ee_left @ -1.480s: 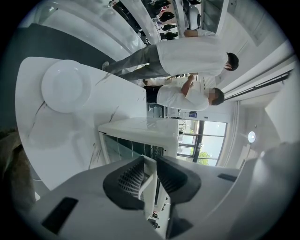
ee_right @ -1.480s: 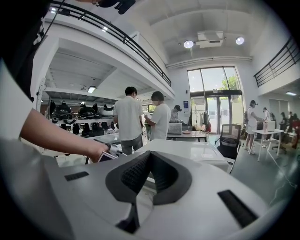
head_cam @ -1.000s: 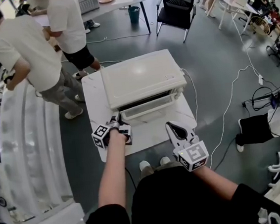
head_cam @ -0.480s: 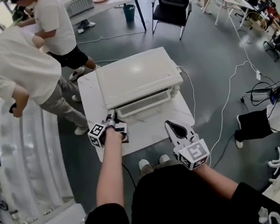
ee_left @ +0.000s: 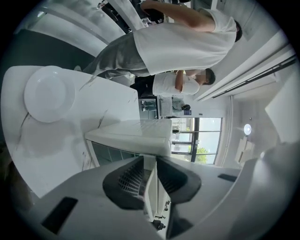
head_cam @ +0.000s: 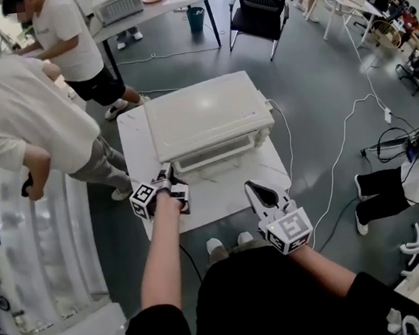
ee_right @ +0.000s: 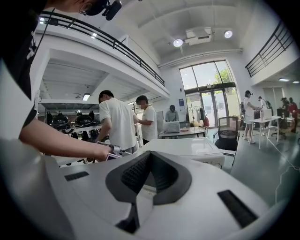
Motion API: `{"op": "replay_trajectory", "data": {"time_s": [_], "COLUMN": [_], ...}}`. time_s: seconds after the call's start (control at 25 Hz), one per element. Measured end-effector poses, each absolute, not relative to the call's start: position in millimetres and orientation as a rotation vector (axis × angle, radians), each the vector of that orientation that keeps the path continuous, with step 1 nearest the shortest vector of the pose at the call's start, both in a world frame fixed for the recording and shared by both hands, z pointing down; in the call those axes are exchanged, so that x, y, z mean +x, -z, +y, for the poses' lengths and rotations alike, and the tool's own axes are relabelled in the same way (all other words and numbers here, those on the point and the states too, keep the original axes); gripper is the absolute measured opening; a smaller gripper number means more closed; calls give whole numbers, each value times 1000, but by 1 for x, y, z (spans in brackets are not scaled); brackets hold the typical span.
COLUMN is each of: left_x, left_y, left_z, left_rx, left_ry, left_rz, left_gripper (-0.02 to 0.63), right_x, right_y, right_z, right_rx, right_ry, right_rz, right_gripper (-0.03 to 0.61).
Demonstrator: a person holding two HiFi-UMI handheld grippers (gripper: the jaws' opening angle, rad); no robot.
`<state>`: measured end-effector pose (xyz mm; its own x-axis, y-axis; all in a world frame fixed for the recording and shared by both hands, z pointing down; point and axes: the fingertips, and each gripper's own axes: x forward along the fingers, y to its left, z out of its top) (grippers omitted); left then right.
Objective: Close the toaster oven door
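Observation:
A white toaster oven (head_cam: 204, 115) stands on a small white marble table (head_cam: 227, 191). Its door (head_cam: 212, 154) faces me and is raised almost against the front. My left gripper (head_cam: 167, 176) is at the door's front left corner. In the left gripper view its jaws (ee_left: 150, 164) are closing with the door's white edge (ee_left: 151, 187) between the pads, which press on it. The oven's glass front (ee_left: 112, 152) lies just beyond. My right gripper (head_cam: 250, 188) hovers over the table's near right edge, shut and empty, with the oven (ee_right: 187, 147) ahead of it.
Two people in white shirts (head_cam: 18, 116) bend over a white counter (head_cam: 43, 217) left of the table. A round white plate (ee_left: 49, 93) lies on the table beside the oven. A black chair (head_cam: 256, 9), another table (head_cam: 155, 1) and floor cables (head_cam: 341, 149) are further off.
The oven door has swung up from ajar, with a dark gap showing, to nearly closed, my left gripper going with it. The people at left have shifted. The right gripper has barely moved.

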<state>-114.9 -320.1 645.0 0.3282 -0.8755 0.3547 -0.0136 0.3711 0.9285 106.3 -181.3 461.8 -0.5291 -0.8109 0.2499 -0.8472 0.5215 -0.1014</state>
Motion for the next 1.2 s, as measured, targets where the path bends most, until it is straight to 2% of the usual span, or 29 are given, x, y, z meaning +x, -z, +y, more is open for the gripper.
{"op": "replay_trajectory", "data": {"time_s": [0.72, 0.88, 1.04, 1.2], "left_x": [-99, -88, -78, -71], "left_y": [-586, -559, -525, -507], "left_z": [-264, -243, -219, -197], "left_rx": [1325, 1541, 1774, 1992], "left_ry": [629, 547, 472, 343], "left_rz": [-1101, -1158, -1259, -1421], "left_gripper": [100, 100, 64, 60], "right_x": [130, 137, 138, 137], "right_y": [-456, -460, -449, -444], "right_z": [-186, -191, -195, -198], "right_rx": [1456, 1470, 1479, 1447], "right_ry": [-268, -278, -257, -207], "right_rz": [-2590, -2580, -2582, -2596], "right_gripper": [21, 21, 21, 21]}}
